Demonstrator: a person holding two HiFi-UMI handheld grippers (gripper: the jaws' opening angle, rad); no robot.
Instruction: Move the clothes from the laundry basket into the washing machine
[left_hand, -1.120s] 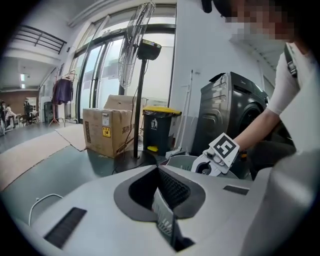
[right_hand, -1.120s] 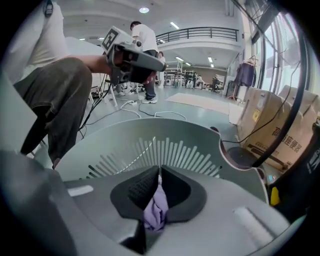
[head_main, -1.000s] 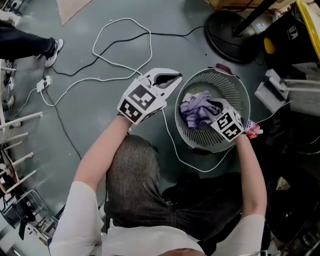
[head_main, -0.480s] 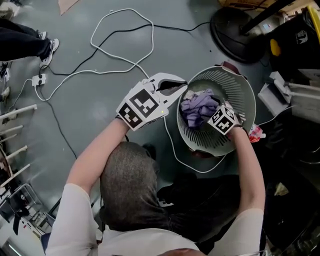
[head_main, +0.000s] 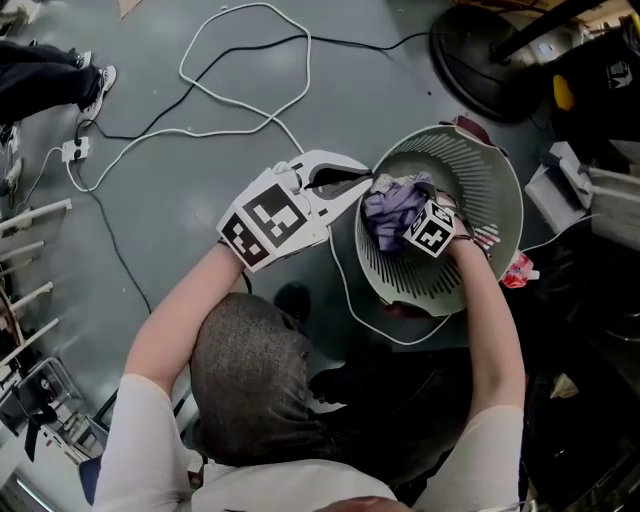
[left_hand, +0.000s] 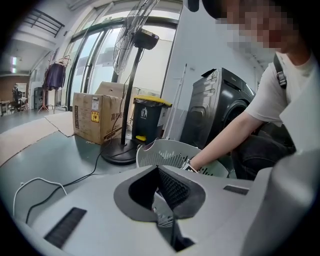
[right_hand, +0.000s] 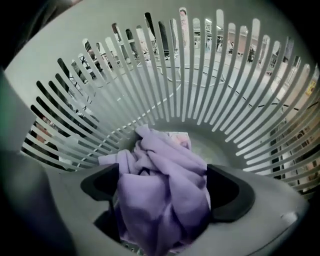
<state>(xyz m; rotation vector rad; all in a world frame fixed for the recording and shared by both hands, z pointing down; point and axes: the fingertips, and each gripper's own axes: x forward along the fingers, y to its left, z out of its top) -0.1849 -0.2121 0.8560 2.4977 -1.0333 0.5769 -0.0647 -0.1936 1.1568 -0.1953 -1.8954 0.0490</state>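
Head view looks steeply down on a person crouched over a round, pale, slotted laundry basket (head_main: 495, 170) that stands on a grey floor (head_main: 180, 230), at about 2 o'clock from the picture's centre. A crumpled purple garment (head_main: 388, 210) lies inside the basket, toward its 9 o'clock wall. The right tongs (right_hand: 165, 191) point down into the basket. Their jaws have just been opening and stand wide apart, released, with the purple garment bunched between the black pads. The left tongs (head_main: 366, 182) hover just outside the basket's rim at 9 o'clock, clenched and empty. White cable (head_main: 250, 130) loops across the floor at 11 o'clock. Left gripper view shows a dark washing machine (left_hand: 220, 110) behind the basket.
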